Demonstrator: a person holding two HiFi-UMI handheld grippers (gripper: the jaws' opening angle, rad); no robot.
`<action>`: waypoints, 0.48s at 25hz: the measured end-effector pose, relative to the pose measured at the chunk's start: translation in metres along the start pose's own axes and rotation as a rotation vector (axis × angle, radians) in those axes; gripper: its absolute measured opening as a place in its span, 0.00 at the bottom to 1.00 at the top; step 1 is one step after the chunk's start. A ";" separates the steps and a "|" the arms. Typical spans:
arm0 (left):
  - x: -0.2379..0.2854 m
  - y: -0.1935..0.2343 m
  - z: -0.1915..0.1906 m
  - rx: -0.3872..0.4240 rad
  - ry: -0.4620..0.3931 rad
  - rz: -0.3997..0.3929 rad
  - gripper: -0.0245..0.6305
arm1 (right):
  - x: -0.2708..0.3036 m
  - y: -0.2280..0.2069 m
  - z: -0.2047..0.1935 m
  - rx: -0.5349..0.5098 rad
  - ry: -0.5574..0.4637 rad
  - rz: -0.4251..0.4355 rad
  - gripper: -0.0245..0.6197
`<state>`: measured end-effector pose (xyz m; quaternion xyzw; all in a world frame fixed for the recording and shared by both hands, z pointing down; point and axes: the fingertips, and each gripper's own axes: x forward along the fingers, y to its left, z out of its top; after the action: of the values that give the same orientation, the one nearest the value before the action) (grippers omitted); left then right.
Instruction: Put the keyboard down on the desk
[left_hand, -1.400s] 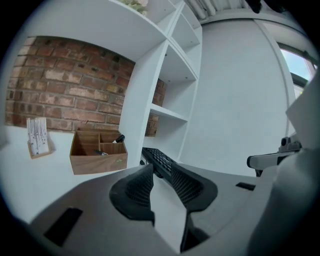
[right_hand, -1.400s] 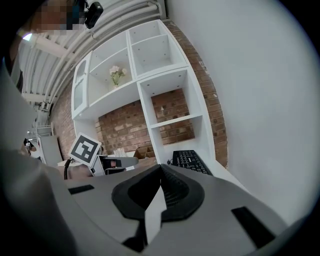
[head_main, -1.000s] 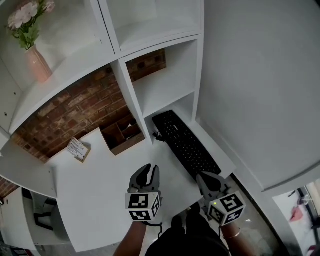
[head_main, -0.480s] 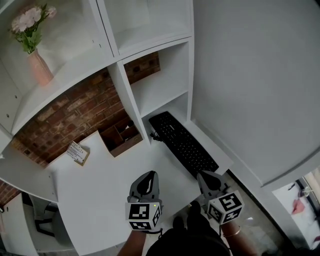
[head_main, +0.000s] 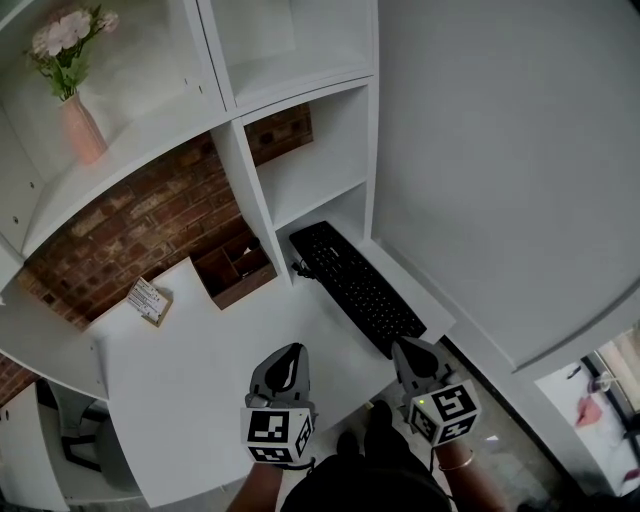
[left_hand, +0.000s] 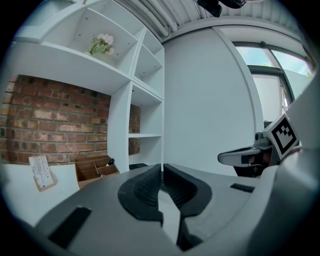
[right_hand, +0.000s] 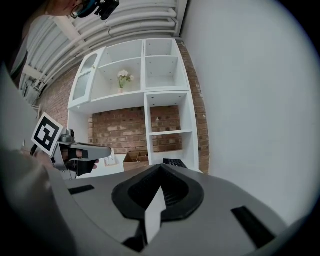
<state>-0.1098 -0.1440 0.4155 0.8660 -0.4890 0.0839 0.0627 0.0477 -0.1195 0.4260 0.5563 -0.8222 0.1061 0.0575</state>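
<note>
The black keyboard (head_main: 355, 285) lies flat on the white desk (head_main: 190, 380), its far end under the lowest shelf bay. It also shows in the right gripper view, keyboard (right_hand: 173, 162), beyond the jaws. My left gripper (head_main: 291, 351) hovers over the desk's near edge, shut and empty, well short of the keyboard. My right gripper (head_main: 405, 347) hangs just past the keyboard's near end, its jaws together with nothing in them. Seen from the left gripper view, the left gripper (left_hand: 162, 168) has its pads meeting, and the right gripper (left_hand: 236, 157) is off to the side.
A wooden organiser box (head_main: 232, 268) and a small card stand (head_main: 147, 298) sit at the back of the desk against the brick wall. White shelving (head_main: 250, 190) rises behind, with a pink vase of flowers (head_main: 72, 110). A plain wall (head_main: 500, 180) closes the right.
The left gripper's jaws have closed. Both grippers have drawn back a little toward the person, away from the keyboard, which stays on the desk.
</note>
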 end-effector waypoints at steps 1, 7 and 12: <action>-0.001 0.000 -0.002 -0.001 0.003 0.001 0.07 | -0.002 -0.001 0.000 -0.002 -0.004 -0.004 0.05; -0.003 0.001 -0.014 -0.034 0.025 0.004 0.07 | -0.016 -0.013 -0.007 -0.004 0.012 -0.044 0.05; 0.006 -0.002 -0.020 -0.042 0.051 0.002 0.07 | -0.019 -0.027 -0.007 0.017 0.002 -0.057 0.05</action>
<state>-0.1065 -0.1444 0.4364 0.8616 -0.4896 0.0958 0.0934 0.0795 -0.1108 0.4314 0.5798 -0.8050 0.1120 0.0565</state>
